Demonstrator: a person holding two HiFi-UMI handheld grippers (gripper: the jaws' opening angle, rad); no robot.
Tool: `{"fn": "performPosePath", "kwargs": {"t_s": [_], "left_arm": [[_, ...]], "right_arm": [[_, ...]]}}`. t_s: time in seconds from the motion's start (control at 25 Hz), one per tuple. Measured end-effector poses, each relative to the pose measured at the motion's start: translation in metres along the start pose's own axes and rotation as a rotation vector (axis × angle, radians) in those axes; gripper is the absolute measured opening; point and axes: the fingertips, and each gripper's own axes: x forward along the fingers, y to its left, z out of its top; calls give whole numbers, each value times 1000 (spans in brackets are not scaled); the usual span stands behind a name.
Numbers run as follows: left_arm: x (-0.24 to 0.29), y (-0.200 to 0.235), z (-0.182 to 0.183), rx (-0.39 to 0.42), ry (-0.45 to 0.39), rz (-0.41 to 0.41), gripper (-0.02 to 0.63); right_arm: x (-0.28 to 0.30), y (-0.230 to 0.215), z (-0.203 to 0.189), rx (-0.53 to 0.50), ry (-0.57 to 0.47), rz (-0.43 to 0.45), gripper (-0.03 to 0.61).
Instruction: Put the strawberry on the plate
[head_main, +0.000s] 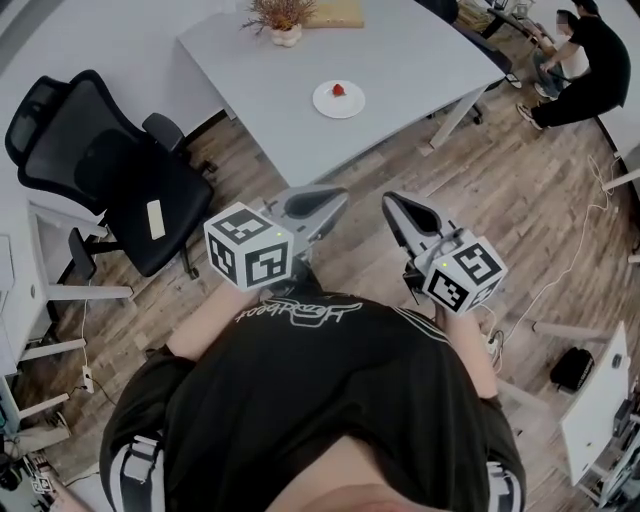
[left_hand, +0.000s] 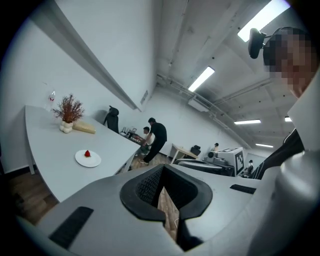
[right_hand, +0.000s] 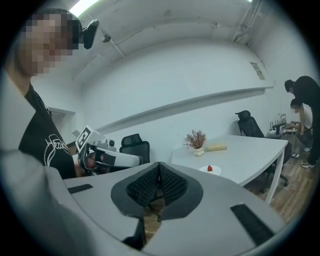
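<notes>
A red strawberry (head_main: 338, 89) lies on a small white plate (head_main: 324, 103) near the middle of the grey table (head_main: 420, 50), well ahead of me. Both grippers hang close to my body over the wooden floor, far short of the table. My left gripper (head_main: 338, 196) points toward the table with its jaws together and nothing in them. My right gripper (head_main: 391, 201) beside it is shut and empty too. The left gripper view shows the strawberry (left_hand: 87, 153) on the plate (left_hand: 94, 161) at the left, beyond the left gripper (left_hand: 161, 167). The right gripper view has the strawberry (right_hand: 210, 168) past the right gripper (right_hand: 159, 165).
A black office chair (head_main: 100, 165) stands left of the table. A dried-flower vase (head_main: 285, 30) and a wooden block (head_main: 335, 12) sit at the table's far end. Two people (head_main: 585, 55) are at the far right. Cables (head_main: 560, 270) run across the floor on the right.
</notes>
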Motion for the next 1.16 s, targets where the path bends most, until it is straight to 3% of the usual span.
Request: {"fn": "performPosePath", "kwargs": {"t_s": [1.16], "left_arm": [[8,-38,-19,2,44,0,6]], "right_arm": [[-37,14,-7,-26,-15,-6,9]]}}
